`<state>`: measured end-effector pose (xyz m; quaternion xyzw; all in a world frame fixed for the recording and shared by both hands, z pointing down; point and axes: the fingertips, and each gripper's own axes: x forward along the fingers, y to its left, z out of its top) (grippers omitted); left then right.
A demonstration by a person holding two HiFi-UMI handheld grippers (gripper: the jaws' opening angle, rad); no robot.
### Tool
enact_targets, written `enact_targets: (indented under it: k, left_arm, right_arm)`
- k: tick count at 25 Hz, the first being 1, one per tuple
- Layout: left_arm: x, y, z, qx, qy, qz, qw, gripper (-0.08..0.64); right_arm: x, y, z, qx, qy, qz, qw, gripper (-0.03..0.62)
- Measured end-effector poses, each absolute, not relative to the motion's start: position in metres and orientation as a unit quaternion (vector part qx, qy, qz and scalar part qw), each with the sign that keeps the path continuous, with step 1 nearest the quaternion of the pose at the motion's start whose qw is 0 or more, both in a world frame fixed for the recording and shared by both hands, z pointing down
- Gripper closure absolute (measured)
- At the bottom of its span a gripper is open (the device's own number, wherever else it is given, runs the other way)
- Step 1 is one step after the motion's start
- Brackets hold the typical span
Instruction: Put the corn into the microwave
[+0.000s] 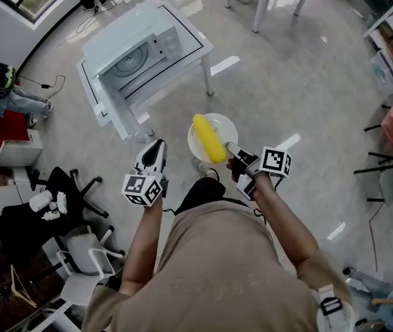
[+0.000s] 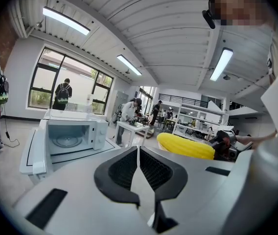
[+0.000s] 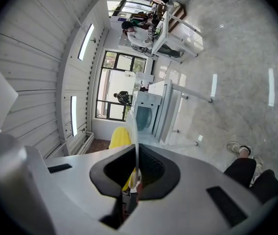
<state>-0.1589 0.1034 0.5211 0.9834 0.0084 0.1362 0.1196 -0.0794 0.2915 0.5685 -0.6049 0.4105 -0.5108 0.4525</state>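
Corn (image 1: 208, 138) lies on plate (image 1: 225, 124), carried in air, well short of microwave (image 1: 138, 61) on tabletop (image 1: 193, 37). Right tool (image 1: 231, 148) clamped on plate's near rim, which sits edge-on between jaws. Left tool (image 1: 155, 149) closed, empty.

To do well: hold plate level so corn doesn't roll; aim at open cavity; left tool could probably steady plate.

Both forearms reach forward, tools tipped slightly down.

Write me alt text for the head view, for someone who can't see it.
Seen from above, a person's right gripper clamps the rim of a white plate that carries a yellow corn cob. The left gripper beside it has its jaws shut on nothing. Ahead, a white microwave stands on a white table with its door open.
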Motion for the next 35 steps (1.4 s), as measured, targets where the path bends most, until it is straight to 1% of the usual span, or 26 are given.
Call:
enact_targets:
  k: [14,19,35]
  left_arm:
    - [-0.075,0.027,0.507,0.984,-0.012,0.116,0.137,0.554]
    - [-0.059,0.001,0.493,0.985,-0.024,0.104,0.137,0.554]
    - [-0.040,-0.063,0.498,0.975,-0.110,0.106,0.159,0.554]
  right_arm:
    - [-0.001,0.190,0.571,-0.583,0.440,-0.539,0.419,0.577]
    - [0.023,0.153,0.568,-0.576,0.452,-0.542,0.412,0.577]
    - [0.070,0.054,0.573,-0.535,0.496,-0.581,0.359,0.577]
